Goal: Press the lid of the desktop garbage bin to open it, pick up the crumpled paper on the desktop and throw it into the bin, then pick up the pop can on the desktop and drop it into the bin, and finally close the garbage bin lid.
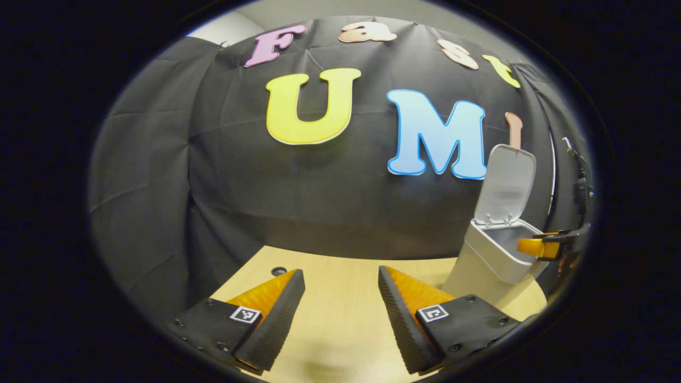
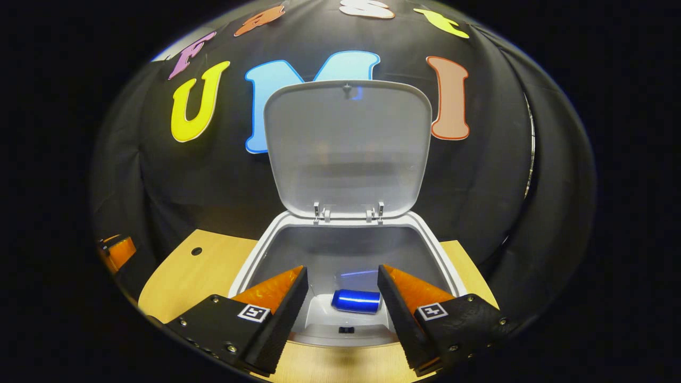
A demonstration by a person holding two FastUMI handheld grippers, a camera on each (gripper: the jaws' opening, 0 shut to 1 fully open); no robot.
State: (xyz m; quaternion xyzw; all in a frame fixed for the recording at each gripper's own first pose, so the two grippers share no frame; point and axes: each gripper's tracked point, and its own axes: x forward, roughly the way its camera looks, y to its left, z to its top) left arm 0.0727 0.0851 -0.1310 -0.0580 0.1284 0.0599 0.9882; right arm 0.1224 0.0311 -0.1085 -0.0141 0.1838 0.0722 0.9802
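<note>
The white garbage bin (image 2: 431, 250) stands open, its lid (image 2: 348, 149) tipped up against the back wall. A blue pop can (image 2: 355, 300) lies on its side at the bottom of the bin. My right gripper (image 2: 343, 298) hovers over the bin's front rim, open, nothing between its fingers. In the left gripper view the bin (image 1: 492, 260) is at the right with its lid (image 1: 505, 183) raised, and the right gripper (image 1: 542, 247) reaches over its mouth. My left gripper (image 1: 340, 306) is open above the bare wooden table. The crumpled paper is hidden from me.
The light wooden table (image 1: 340, 276) has a small round hole (image 1: 277, 271) near its back left corner. Black cloth walls close in behind and on both sides. The left gripper (image 2: 117, 252) shows at the far left of the right gripper view.
</note>
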